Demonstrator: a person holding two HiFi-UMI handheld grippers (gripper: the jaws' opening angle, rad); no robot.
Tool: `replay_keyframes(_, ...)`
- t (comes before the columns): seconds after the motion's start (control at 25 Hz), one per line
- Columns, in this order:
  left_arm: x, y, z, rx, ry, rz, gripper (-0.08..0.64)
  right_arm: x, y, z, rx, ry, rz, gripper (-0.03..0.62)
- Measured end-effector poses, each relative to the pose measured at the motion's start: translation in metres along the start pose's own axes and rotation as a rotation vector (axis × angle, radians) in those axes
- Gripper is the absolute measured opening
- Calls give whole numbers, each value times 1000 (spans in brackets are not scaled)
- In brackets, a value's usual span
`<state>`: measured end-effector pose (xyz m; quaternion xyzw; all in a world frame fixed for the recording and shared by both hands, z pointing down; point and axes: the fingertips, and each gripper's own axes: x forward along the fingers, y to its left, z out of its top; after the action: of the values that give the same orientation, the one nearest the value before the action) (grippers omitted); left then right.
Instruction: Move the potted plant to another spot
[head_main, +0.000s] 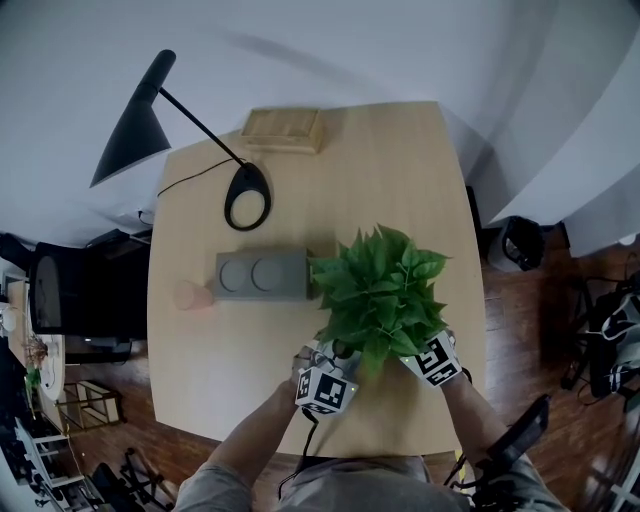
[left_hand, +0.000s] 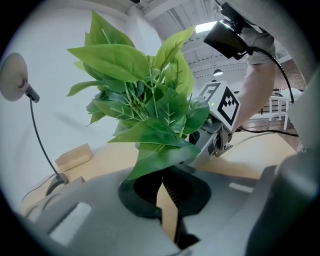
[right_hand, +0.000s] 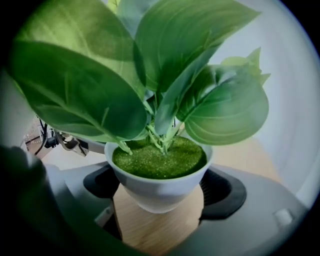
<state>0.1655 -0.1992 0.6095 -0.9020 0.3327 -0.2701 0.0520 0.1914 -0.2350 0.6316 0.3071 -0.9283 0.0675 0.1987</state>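
Observation:
The potted plant (head_main: 382, 292) stands on the wooden table (head_main: 400, 160) near its front right. Its white pot (right_hand: 159, 187), topped with green moss, rests on the tabletop between the wide-apart jaws of my right gripper (right_hand: 162, 192). The pads do not seem to press on it. My left gripper (left_hand: 167, 187) sits just left of the plant, its tips together with only bare table showing behind them. Leaves (left_hand: 150, 115) hang over it and hide the pot there. From above, the foliage covers both grippers' fingertips.
A grey block (head_main: 262, 275) with two round hollows lies left of the plant, and a pink cup (head_main: 193, 296) beside it. A black desk lamp (head_main: 247, 195) and a wooden box (head_main: 285, 128) stand at the back. The table's front edge is close behind the grippers.

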Motion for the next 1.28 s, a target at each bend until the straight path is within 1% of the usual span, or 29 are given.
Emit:
replay_keyframes(0.12, -9, 6, 11, 9, -18, 19, 2, -3, 2, 16, -12, -14, 8, 497)
replay_keyframes(0.28, -33, 19, 31, 6, -57, 62, 2, -9, 12, 49, -42, -35, 8, 497)
replay_keyframes(0.52, -102, 50, 51, -18, -133, 134, 2, -6, 55, 115, -88, -64, -6, 497)
replay_keyframes(0.72, -129, 67, 69, -14, -208, 186, 2, -8, 66, 151, -130, -111, -27, 497)
replay_keyframes(0.8, -153, 79, 67, -9, -233, 199, 2, 0, 84, 168, -151, -118, -37, 497)
replay_keyframes(1.0, -239, 130, 42, 3, -280, 205, 2, 49, 154, 224, -162, -139, -60, 497)
replay_keyframes(1.12, -274, 151, 27, 16, -288, 219, 2, 73, 184, 244, -172, -146, -52, 497)
replay_keyframes(1.28, -324, 179, 5, 9, -290, 264, 2, 108, 227, 267, -195, -157, -25, 497)
